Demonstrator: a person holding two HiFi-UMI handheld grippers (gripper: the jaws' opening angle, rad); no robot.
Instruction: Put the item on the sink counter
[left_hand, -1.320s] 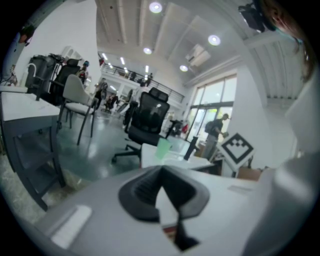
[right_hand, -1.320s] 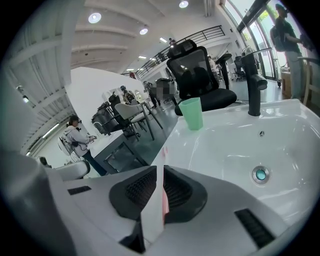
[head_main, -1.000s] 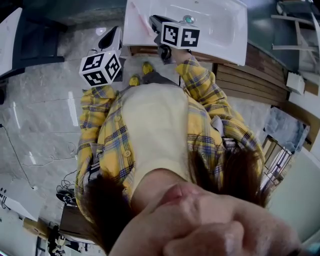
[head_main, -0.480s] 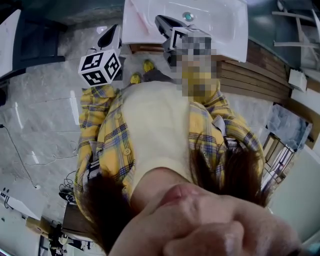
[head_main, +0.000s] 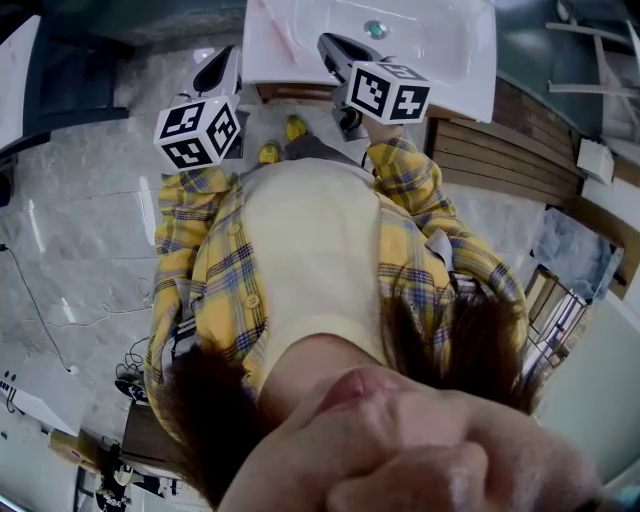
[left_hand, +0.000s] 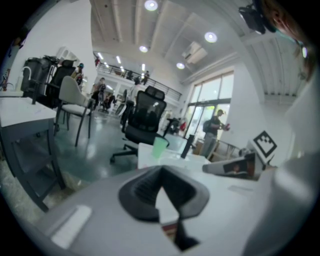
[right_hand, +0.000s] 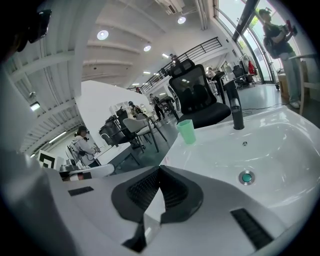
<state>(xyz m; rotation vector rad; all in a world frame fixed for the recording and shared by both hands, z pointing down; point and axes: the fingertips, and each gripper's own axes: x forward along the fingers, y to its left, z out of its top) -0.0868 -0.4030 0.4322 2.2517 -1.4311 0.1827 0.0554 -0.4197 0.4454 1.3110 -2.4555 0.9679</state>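
The stick (head_main: 279, 30) lies on the counter (head_main: 258, 58), on the flat strip left of the basin (head_main: 440, 45). It slants across the strip and nothing touches it. It sits where it sat a second ago.

What has changed is the right gripper (right_hand: 160, 169). In the head view it has drawn back from over that strip, toward the person and a little to the right, so its tips are now near the stick but clear of it. Its jaws are closed tip to tip with nothing between them. The left gripper (left_hand: 161, 170) has barely shifted — it hangs just left of the counter's edge, jaws likewise pressed together and empty.

I judge the placing done and this a retreat. That the stick is the item is my guess, since a cup (right_hand: 186, 131) stands on the counter too.

The stick is thin, straight and pink, likely plastic. Counter and basin are one glossy white piece, smooth with rounded edges, ceramic by the look. The cup is translucent green and tapered. The tap (right_hand: 236, 111) is a matte black column, and the drain (right_hand: 245, 177) has a teal centre in a metal ring. The jaw pads are black and ribbed, meeting in a V. Below the counter are wood slats (head_main: 500, 150) — then a grey veined floor (head_main: 90, 230).
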